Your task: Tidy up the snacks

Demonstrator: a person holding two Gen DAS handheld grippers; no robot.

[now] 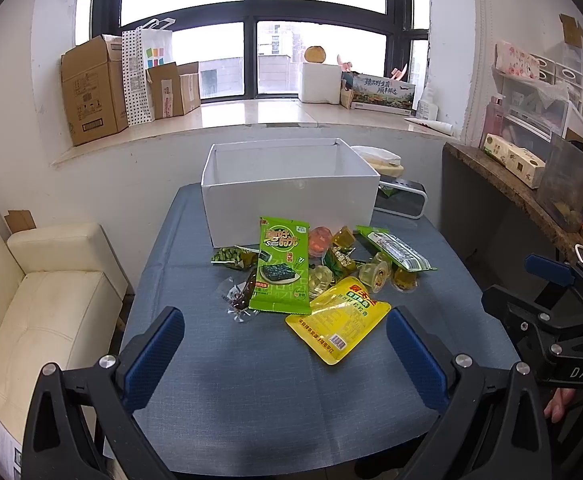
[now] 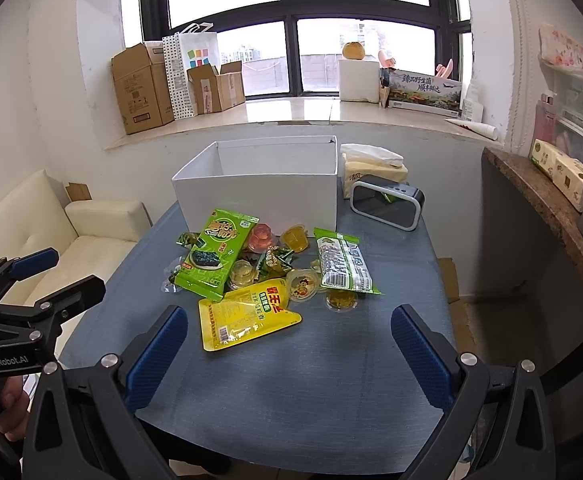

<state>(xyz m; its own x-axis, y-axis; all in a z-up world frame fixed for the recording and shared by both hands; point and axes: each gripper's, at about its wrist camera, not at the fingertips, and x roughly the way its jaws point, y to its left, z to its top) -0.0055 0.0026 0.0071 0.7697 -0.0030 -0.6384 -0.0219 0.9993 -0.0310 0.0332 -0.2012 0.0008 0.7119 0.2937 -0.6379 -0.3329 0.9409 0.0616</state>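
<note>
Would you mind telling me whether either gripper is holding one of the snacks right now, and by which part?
Nothing is held. The left gripper and right gripper are both open above the blue table, short of the snack pile, with nothing between the fingers.

Both wrist cams facing snack pile [image 1: 315, 272]

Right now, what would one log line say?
left gripper open, empty | right gripper open, empty | snacks piled before white box | none boxed yet

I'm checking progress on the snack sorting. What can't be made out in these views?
- Floor of the white cardboard box: hidden by its front wall, both views.
- Small wrapped snacks under the green seaweed packet: partly covered.
- Print on the yellow pouch: too small to read.
</note>
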